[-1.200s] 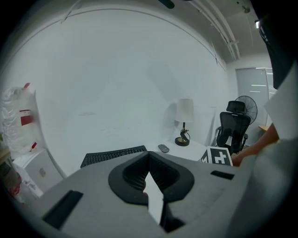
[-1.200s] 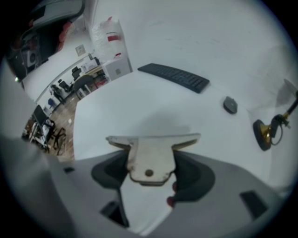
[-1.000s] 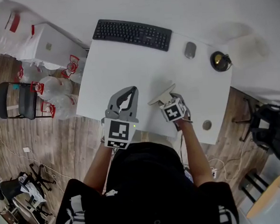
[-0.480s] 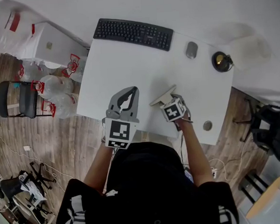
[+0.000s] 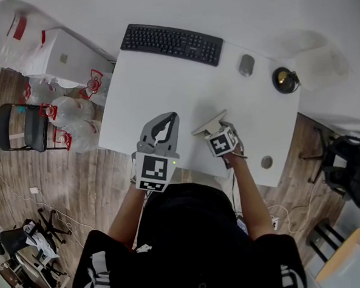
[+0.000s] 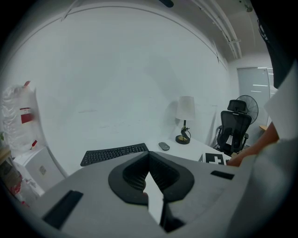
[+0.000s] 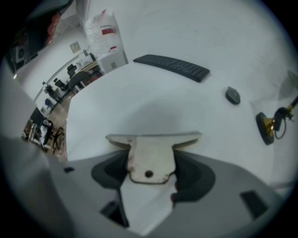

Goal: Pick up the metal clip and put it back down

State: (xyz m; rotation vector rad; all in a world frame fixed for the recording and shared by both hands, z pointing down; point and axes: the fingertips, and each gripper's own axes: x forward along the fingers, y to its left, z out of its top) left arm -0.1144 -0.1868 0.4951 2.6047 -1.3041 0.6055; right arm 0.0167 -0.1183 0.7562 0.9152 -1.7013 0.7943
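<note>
Jaws of our right gripper (image 7: 150, 173) pinch the metal clip (image 7: 151, 155) near the counter's (image 5: 164, 86) front edge. Our left gripper (image 6: 150, 171) is empty, jaws pressed together. We should lower the clip level, then release it gently.

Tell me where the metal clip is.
In the right gripper view, the metal clip is clamped by the right gripper, near the front edge of the white table.
</note>
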